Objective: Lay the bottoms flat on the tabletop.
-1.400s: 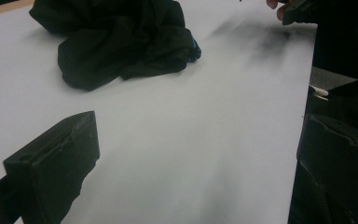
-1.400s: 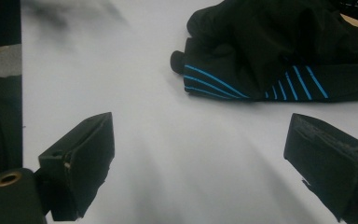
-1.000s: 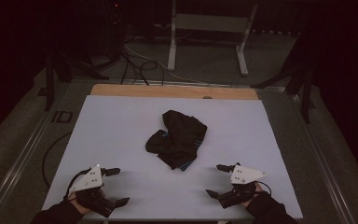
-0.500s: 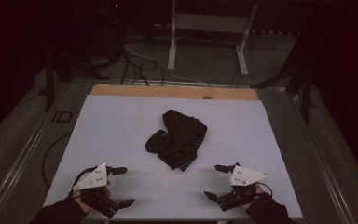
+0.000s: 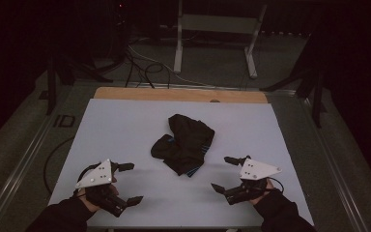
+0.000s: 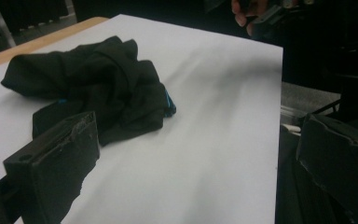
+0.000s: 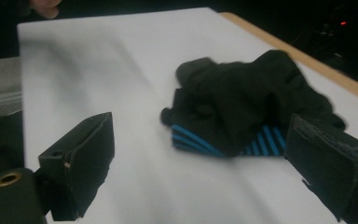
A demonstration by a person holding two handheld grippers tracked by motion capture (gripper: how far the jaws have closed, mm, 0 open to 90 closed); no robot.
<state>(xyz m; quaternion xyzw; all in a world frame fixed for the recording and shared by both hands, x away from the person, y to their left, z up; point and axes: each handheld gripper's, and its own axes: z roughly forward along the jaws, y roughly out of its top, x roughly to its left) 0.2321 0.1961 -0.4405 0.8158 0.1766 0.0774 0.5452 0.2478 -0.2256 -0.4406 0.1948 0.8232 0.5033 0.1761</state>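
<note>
Dim room, white table sheet [image 5: 125, 125] on wooden board. Crumpled black cloth with blue stripes [image 5: 186, 143] lies mid-sheet, untouched. Left gripper [image 5: 128, 182] and right gripper [image 5: 225, 174] flank it near front edge, jaws spread, empty, likely readying pickup.

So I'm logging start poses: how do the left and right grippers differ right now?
The left gripper sits nearer the table's front edge; the right gripper is a little farther forward. The left points rightward toward the crumpled black garment, while the right points leftward at it, seeing its blue stripes. In the high view the left gripper lies farther from the garment than the right. Shared: both are open, empty, hand-held, each with a grey plate on top.
</note>
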